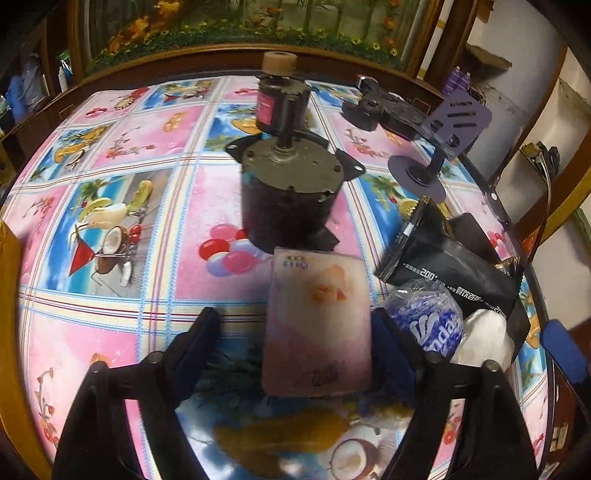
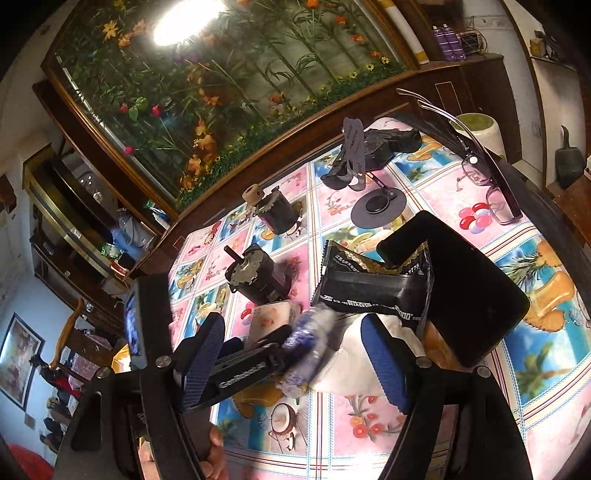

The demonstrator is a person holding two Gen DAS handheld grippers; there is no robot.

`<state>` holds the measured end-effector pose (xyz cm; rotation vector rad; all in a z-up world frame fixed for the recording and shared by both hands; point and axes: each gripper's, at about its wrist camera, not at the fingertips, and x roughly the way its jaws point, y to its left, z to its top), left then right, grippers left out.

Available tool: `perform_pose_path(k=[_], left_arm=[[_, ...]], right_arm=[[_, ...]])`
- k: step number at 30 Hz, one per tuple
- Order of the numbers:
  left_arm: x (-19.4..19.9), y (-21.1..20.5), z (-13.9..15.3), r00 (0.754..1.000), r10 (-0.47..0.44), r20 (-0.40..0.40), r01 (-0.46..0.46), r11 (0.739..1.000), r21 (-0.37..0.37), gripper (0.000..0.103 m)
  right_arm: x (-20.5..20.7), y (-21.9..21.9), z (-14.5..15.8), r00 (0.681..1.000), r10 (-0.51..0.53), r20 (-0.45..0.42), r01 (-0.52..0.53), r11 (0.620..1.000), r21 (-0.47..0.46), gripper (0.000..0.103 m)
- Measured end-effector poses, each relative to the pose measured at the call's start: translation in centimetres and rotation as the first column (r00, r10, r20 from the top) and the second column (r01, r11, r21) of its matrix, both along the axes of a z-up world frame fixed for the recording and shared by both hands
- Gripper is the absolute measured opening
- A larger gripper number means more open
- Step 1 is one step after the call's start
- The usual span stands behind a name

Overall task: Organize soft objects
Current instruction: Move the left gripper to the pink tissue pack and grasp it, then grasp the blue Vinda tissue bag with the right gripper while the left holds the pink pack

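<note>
Patterned tablecloth (image 1: 110, 258) fills the left wrist view: the left gripper (image 1: 295, 339) straddles a pink tissue pack (image 1: 317, 325), jaws released, beside a gathered black packet (image 1: 450, 269) and blue pack (image 1: 432, 321). From the right wrist view, the right gripper (image 2: 295, 354) hangs open over that pile, so the gathering looks mostly done, with the pink pack left.

Floral mural (image 2: 221, 92) in dark wood frame, bright lamp glare (image 2: 186, 20), possibly shelving (image 2: 74, 236) left
</note>
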<state>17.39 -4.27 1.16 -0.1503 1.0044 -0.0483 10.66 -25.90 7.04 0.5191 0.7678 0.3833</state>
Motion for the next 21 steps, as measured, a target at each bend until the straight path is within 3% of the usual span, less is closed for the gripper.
perform_pose_path(k=[1, 4, 9, 14, 17, 19, 21], left_arm=[[-0.4, 0.6, 0.2, 1.000, 0.008, 0.006, -0.008, 1.000, 0.016, 0.053], [-3.2, 3.8, 0.5, 0.999, 0.052, 0.015, -0.052, 0.998, -0.039, 0.052], [-8.2, 8.2, 1.1, 0.986, 0.128, 0.104, -0.129, 0.992, 0.003, 0.052], [-9.7, 8.9, 2.1, 0.975, 0.125, 0.184, -0.125, 0.992, -0.012, 0.053], [-9.8, 8.6, 2.3, 0.973, 0.112, 0.202, -0.114, 0.994, -0.001, 0.053], [-9.8, 8.8, 2.1, 0.975, 0.112, 0.193, -0.112, 0.994, -0.014, 0.053], [-10.0, 8.9, 2.1, 0.974, 0.116, 0.193, -0.115, 0.993, -0.015, 0.053]], right_arm=[[0.0, 0.1, 0.0, 1.000, 0.003, -0.003, -0.003, 1.000, -0.005, 0.080], [0.1, 0.7, -0.3, 1.000, 0.020, -0.009, -0.021, 0.999, -0.028, 0.080], [0.3, 3.9, -1.3, 0.996, 0.082, -0.020, -0.084, 0.983, -0.166, 0.080], [0.8, 7.3, -2.8, 0.996, 0.089, -0.023, -0.091, 0.920, -0.381, 0.080], [1.9, 8.5, -4.1, 0.994, 0.099, -0.052, -0.112, 0.886, -0.450, 0.079], [2.6, 9.8, -5.0, 0.993, 0.096, -0.062, -0.115, 0.840, -0.530, 0.072], [2.7, 10.4, -5.2, 0.993, 0.106, -0.058, -0.120, 0.826, -0.551, 0.057]])
